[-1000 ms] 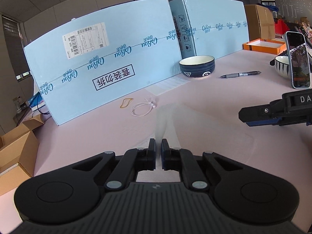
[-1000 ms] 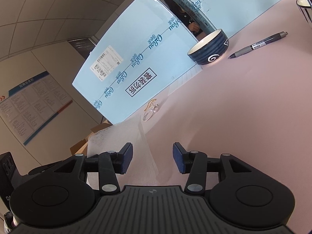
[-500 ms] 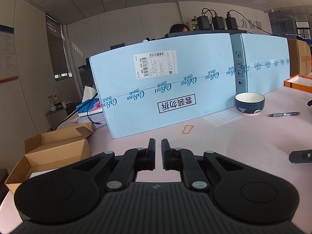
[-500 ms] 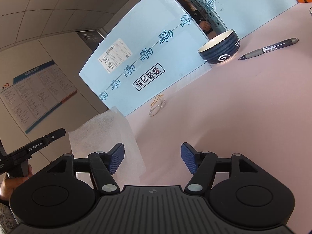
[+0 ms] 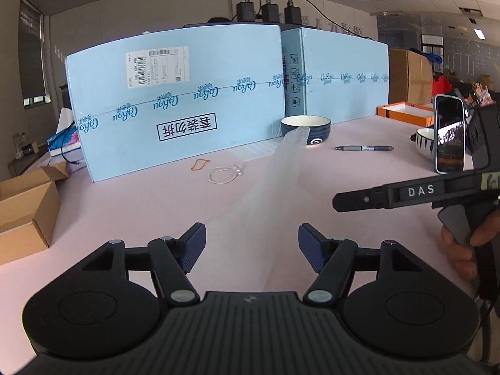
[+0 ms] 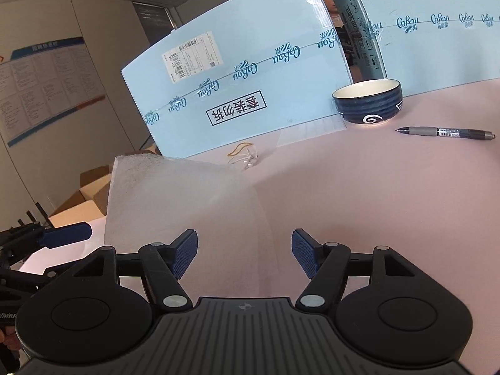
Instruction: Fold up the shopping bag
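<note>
The shopping bag (image 5: 265,200) is thin, translucent white plastic on the pink table (image 5: 140,206). In the left wrist view it stands up as a narrow strip between my open jaws. My left gripper (image 5: 251,248) is open with the bag loose between its fingers. In the right wrist view the bag (image 6: 184,200) lies partly lifted, its far left corner raised. My right gripper (image 6: 243,256) is open and empty just above the bag's near edge. The right gripper also shows in the left wrist view (image 5: 337,201), to the right of the bag.
Two large light-blue boxes (image 5: 178,100) stand at the back. A dark blue bowl (image 5: 306,128), a pen (image 5: 364,148), a rubber band (image 5: 200,164) and a white cord loop (image 5: 223,173) lie before them. A phone (image 5: 449,134) stands right. Cardboard boxes (image 5: 25,209) sit left.
My left gripper has opened and let go of the bag, which now hangs loose between its fingers. Both grippers have shifted; the right one stays open.
</note>
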A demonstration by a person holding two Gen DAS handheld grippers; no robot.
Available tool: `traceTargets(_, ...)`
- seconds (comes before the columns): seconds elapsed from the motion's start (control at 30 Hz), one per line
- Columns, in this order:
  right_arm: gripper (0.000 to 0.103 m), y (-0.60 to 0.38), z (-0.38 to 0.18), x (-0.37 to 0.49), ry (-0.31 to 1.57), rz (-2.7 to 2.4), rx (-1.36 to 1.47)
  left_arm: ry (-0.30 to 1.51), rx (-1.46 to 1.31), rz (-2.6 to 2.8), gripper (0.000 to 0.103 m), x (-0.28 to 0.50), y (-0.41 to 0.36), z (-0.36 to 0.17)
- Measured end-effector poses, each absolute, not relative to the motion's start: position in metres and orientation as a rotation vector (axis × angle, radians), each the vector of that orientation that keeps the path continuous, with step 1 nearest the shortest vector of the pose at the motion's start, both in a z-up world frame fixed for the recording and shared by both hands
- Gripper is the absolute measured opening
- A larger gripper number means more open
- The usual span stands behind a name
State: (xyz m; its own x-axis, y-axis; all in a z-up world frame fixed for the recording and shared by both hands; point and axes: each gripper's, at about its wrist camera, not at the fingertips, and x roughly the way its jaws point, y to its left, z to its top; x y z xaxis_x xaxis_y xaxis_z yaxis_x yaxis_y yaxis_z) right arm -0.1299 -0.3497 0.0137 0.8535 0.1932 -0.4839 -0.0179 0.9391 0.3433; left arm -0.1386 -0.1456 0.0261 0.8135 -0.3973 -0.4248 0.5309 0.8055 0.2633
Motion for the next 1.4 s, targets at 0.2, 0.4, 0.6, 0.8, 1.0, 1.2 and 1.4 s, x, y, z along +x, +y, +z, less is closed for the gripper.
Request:
traceTargets(0.2, 0.073, -0.345, 0.008, -0.107, 0.591, 0.121, 0.303, 0.404, 0.491, -0.474, 0.065, -0.120, -0.175, 0.002)
traceTargets(0.4, 0.076, -0.349, 0.006, -0.108, 0.580, 0.142, 0.333, 0.407, 0.470, -0.440, 0.033, -0.101, -0.164, 0.007)
traceTargets(0.6, 0.079, -0.342, 0.010, -0.107, 0.589, 0.138, 0.297, 0.416, 0.437, -0.453, 0.001, -0.075, -0.156, 0.011)
traceTargets(0.8, 0.080, -0.342, 0.010, -0.107, 0.588, 0.142, 0.301, 0.331, 0.441, -0.415, 0.001, -0.066, -0.147, 0.047)
traceTargets(1.0, 0.081, -0.345, 0.009, -0.108, 0.581, 0.151, 0.326, 0.225, 0.471, -0.358, 0.001, -0.058, -0.140, 0.089)
traceTargets(1.2, 0.082, -0.354, 0.008, -0.110, 0.563, 0.173, 0.395, 0.113, 0.507, -0.333, 0.002, -0.060, -0.138, 0.135)
traceTargets(1.4, 0.082, -0.365, 0.007, -0.116, 0.527, 0.186, 0.507, 0.066, 0.455, -0.370, 0.002, -0.061, -0.140, 0.185)
